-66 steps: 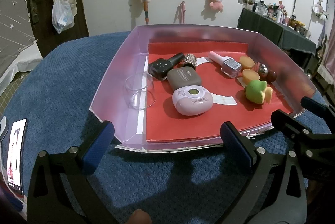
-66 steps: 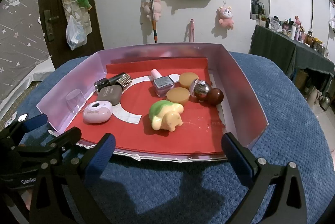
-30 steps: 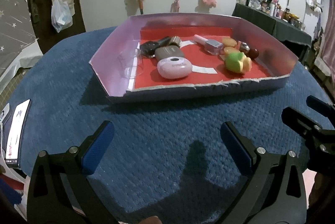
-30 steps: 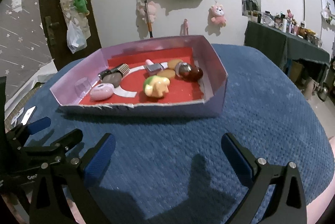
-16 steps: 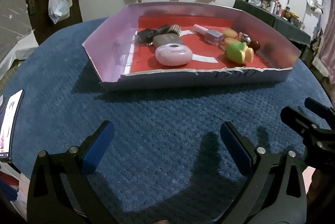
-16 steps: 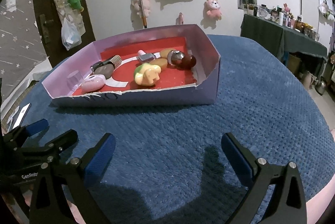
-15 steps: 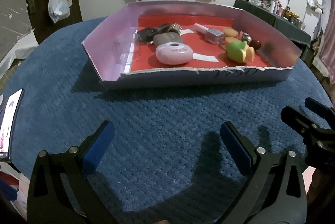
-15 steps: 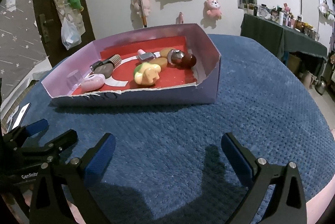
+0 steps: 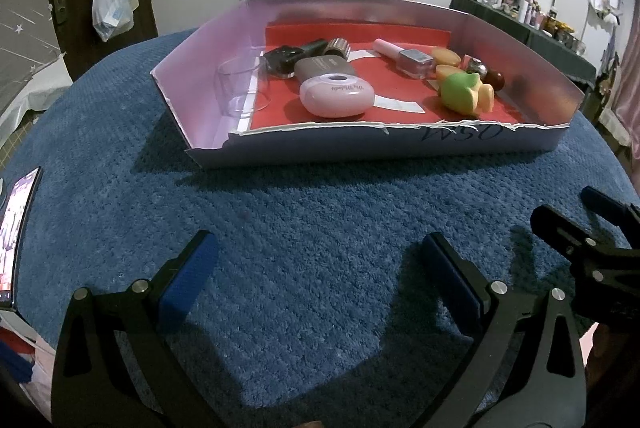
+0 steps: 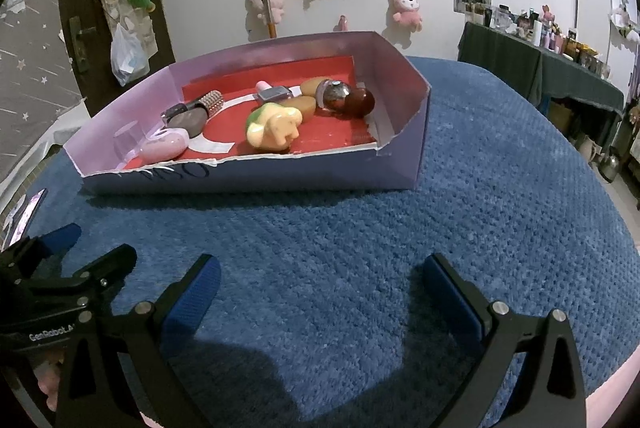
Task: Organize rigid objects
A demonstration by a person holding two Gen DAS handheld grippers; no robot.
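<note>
While both tools hang low over the near part of the blue textured cloth [image 9: 320,228], nothing is in either: the left gripper [image 9: 320,268] has its blue-padded tongs spread wide and bare, and the right gripper [image 10: 320,288] is spread the same way, with only cloth between the pads.

Farther on sits the shallow lilac cardboard tray with a red liner [image 9: 400,144], its torn near wall facing the tools. Nearest inside, at the left, stands a small clear glass cup [image 9: 243,88], upright against the left wall; it is likely slippery and breakable, best pinched gently across the rim. Just right of it lies a smooth pink oval case [image 9: 338,96], probably light but rounded, so grip its narrow sides. Right again is a green and yellow toy figure [image 9: 464,93], hard-looking and lumpy. Behind these lie a taupe flat bottle [image 9: 324,68], a pink-capped nail polish bottle [image 9: 412,61], and a dark red ball [image 10: 360,102] at the far right
</note>
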